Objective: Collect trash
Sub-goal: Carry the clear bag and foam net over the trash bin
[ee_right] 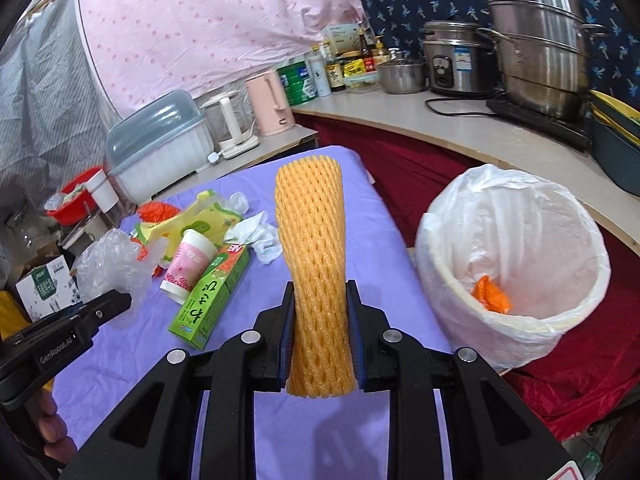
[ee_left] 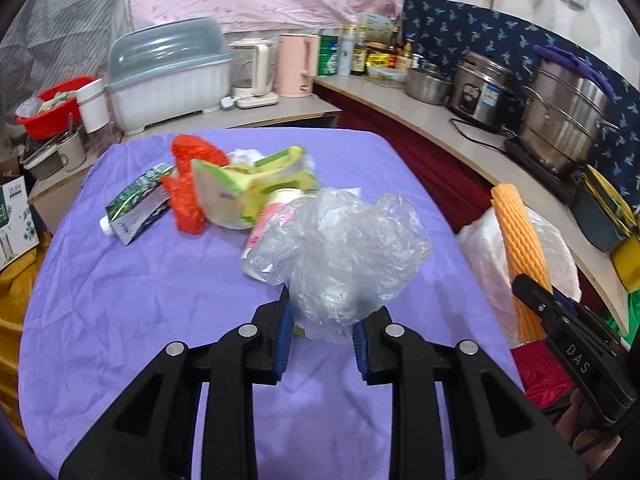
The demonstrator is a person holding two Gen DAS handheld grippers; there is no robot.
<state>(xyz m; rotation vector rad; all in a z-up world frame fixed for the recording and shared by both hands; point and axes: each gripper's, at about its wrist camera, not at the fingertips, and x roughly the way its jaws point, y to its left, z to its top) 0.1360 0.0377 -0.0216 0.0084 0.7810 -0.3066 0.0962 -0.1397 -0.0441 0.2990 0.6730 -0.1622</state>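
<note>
My left gripper [ee_left: 322,320] is shut on a crumpled clear plastic bag [ee_left: 344,248] held above the purple table [ee_left: 140,300]. My right gripper [ee_right: 320,312] is shut on an orange foam net sleeve [ee_right: 314,248], held upright near the table's right edge; the sleeve also shows in the left wrist view [ee_left: 520,248]. A white-lined trash bin [ee_right: 512,264] stands right of the table with an orange scrap [ee_right: 490,290] inside. On the table lie a pink paper cup [ee_right: 186,266], a green box [ee_right: 212,296], yellow-green packaging [ee_left: 248,188], red plastic [ee_left: 188,188], white tissue [ee_right: 256,232] and a dark green carton [ee_left: 136,208].
A counter behind holds a dish rack [ee_left: 168,76], kettles [ee_left: 296,64], bottles, a rice cooker [ee_left: 480,92] and a steel steamer pot [ee_left: 568,120]. Red cloth [ee_right: 420,176] hangs below the counter. A red basin [ee_left: 52,104] and a cardboard box [ee_left: 16,220] stand at the left.
</note>
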